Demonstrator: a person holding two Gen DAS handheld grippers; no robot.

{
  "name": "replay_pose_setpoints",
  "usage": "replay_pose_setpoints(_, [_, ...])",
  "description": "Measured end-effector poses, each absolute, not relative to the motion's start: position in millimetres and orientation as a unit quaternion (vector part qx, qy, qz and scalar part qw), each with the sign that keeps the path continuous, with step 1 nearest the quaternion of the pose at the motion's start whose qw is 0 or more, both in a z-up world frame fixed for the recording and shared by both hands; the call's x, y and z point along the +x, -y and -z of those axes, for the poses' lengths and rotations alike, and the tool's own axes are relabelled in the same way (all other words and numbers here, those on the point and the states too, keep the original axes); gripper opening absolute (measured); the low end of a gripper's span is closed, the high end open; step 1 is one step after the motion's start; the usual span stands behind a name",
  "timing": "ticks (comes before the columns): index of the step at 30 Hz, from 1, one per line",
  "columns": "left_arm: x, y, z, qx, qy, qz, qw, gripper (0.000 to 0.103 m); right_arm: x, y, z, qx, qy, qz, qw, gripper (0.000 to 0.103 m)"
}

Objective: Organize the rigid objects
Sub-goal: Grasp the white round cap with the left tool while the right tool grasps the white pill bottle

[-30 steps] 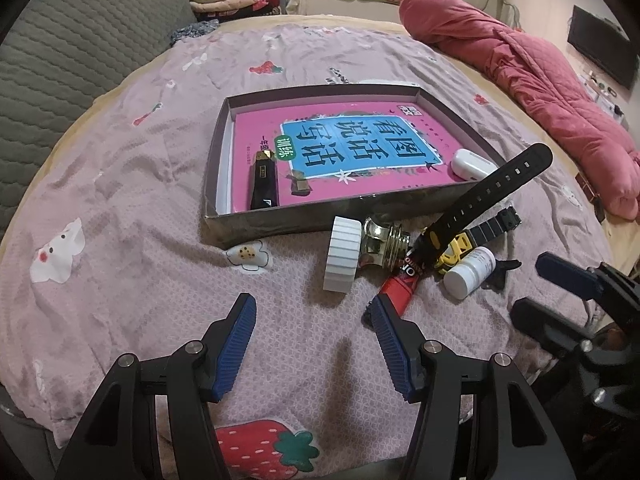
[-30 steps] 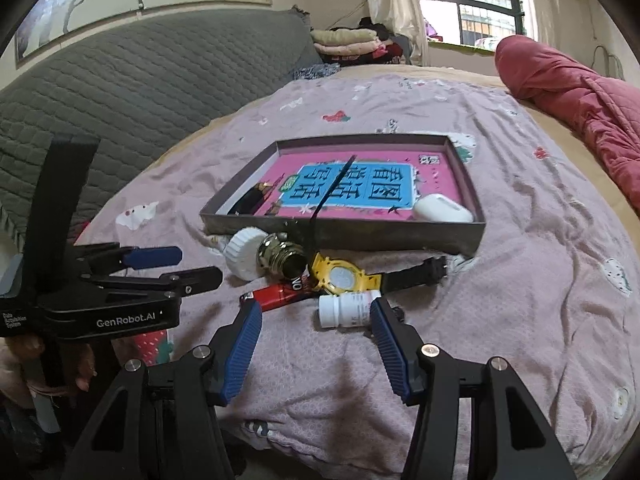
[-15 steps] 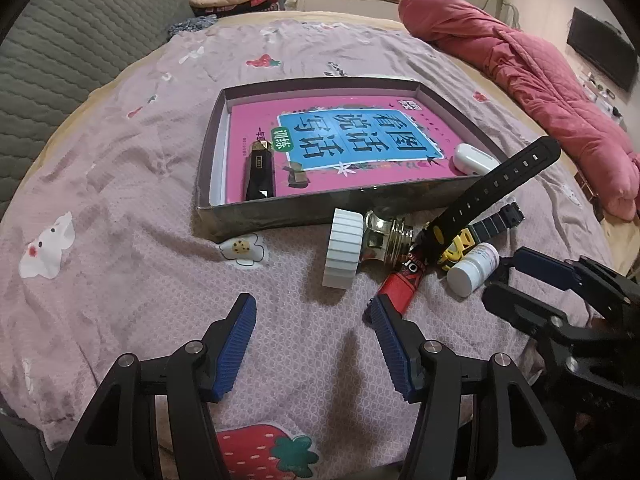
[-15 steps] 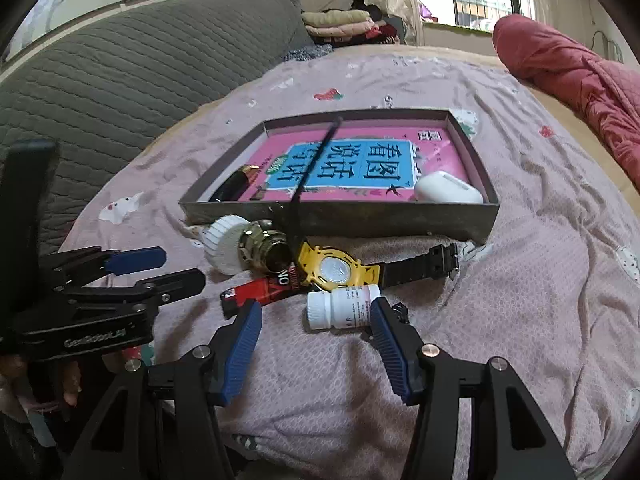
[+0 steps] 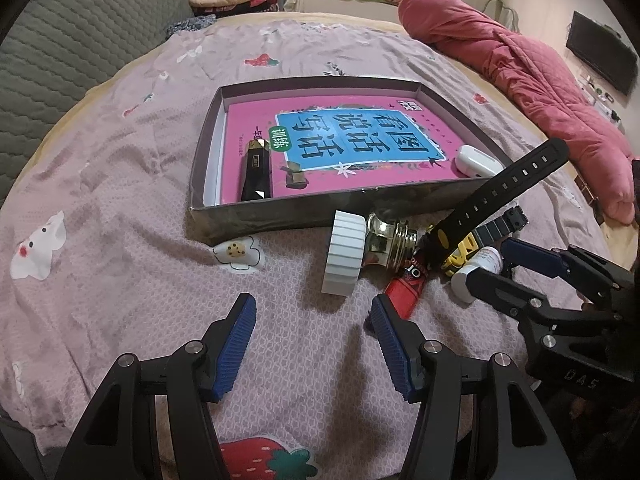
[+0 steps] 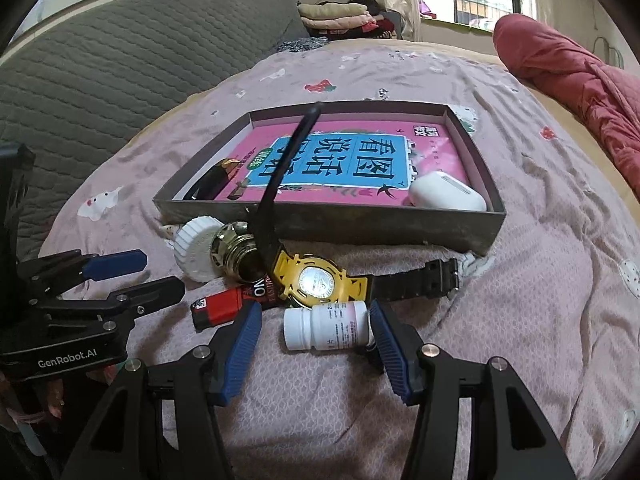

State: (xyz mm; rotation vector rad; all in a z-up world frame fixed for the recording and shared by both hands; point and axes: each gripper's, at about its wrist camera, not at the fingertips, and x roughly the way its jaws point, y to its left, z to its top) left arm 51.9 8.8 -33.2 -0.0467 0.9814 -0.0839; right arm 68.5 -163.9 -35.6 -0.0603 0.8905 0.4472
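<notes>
Right wrist shows watch (image 6: 316,282) face; left wrist, seemingly only strap.

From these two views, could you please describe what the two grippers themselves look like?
Both match: the left gripper and right gripper have black, angular frames with silver screws at the joints, and two fingers faced with ribbed blue pads. Seen from the right wrist, the left body carries white "GenRobot.AI" lettering; from the left wrist, the right body shows "DAS". No cables or sleeves show.

Left tongs (image 5: 312,332) gape, seemingly over bedsheet (image 5: 120,216).
</notes>
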Motion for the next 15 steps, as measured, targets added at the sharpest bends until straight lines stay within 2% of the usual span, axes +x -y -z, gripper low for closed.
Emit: replay_pose_setpoints(15, [55.3,-6.0,35.2,-0.025,-0.465,0.049,0.884,0.062,74.7,147.6,39.2,-0.117,-0.421,-0.241,0.867,0.056])
